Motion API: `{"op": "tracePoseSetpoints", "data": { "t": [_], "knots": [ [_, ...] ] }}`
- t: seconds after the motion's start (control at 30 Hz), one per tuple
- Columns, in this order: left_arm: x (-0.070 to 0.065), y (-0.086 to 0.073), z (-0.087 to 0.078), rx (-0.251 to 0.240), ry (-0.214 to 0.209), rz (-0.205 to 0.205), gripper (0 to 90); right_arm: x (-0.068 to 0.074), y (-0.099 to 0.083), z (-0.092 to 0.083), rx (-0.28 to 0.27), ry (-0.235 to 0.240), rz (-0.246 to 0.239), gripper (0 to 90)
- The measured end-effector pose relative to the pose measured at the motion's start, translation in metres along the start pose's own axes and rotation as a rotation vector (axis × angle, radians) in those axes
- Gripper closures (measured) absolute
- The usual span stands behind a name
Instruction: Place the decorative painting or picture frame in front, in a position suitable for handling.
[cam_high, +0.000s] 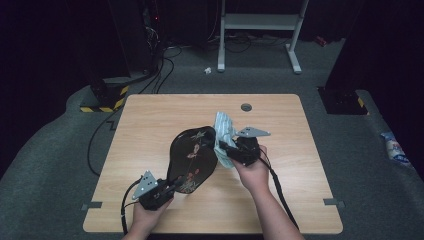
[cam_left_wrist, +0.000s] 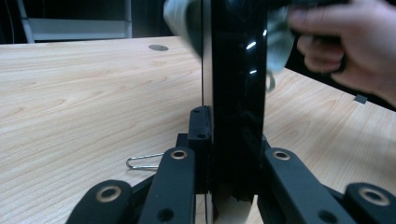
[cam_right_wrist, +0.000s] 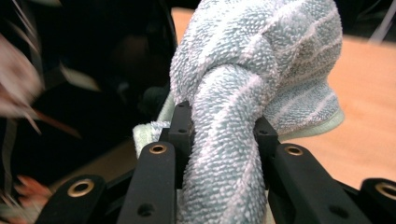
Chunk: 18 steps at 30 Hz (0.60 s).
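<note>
1. Table (cam_high: 150, 125): pale wood-grain top, rectangular, with a small round grommet (cam_high: 246, 107) near its far edge. It stands on grey carpet in a dark room.

2. Tray (cam_high: 192, 157): black lacquered, oval, with a painted flower pattern in pink and red on its face. It is held tilted above the middle of the table, lower end toward the person, upper end toward the far side. In the left gripper view it shows edge-on as a glossy black upright band (cam_left_wrist: 238, 93).

3. Towel (cam_high: 225, 132): light blue terry cloth with pale stripes, bunched up. It sits at the upper right edge of the tray, touching it. In the right gripper view the cloth (cam_right_wrist: 261, 60) bulges out above the jaws, with the dark tray face just beside it on the left.

4. Left gripper (cam_high: 172, 187): black, grey three-cornered plate on top, held in the person's left hand (cam_high: 147, 215) at the near side of the table. Its jaws are clamped on the tray's lower edge, one on each face.

5. Right gripper (cam_high: 225, 147): same make, held in the right hand (cam_high: 255, 172). Its jaws are clenched around a thick fold of the towel.

6. Wire clip (cam_left_wrist: 142, 161): small, bent metal, lying on the table just beside the left gripper's jaws.
</note>
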<state>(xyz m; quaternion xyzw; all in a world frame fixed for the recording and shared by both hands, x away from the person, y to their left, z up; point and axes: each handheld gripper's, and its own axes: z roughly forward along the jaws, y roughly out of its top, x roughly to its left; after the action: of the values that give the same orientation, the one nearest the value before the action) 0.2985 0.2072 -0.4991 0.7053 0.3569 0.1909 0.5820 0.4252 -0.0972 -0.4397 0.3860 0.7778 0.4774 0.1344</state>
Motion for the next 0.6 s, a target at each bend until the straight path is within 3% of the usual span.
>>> {"op": "tracePoseSetpoints", "data": {
  "t": [0.2,0.3,0.43,0.6],
  "knots": [
    [0.000,0.000,0.000,-0.001,-0.002,-0.004,79.9,-0.002,-0.031,0.013,0.070,-0.008,0.015,69.7],
    [0.000,0.000,0.000,0.002,-0.003,-0.004,79.9,-0.005,-0.038,0.015,0.083,-0.005,0.033,69.7],
    [0.000,0.000,0.000,0.001,-0.004,-0.010,79.9,0.001,-0.026,0.008,0.032,0.001,0.000,69.5],
    [0.001,0.000,0.000,0.006,0.000,0.001,79.9,0.013,0.008,-0.008,-0.037,-0.002,-0.083,69.3]
  ]
}}
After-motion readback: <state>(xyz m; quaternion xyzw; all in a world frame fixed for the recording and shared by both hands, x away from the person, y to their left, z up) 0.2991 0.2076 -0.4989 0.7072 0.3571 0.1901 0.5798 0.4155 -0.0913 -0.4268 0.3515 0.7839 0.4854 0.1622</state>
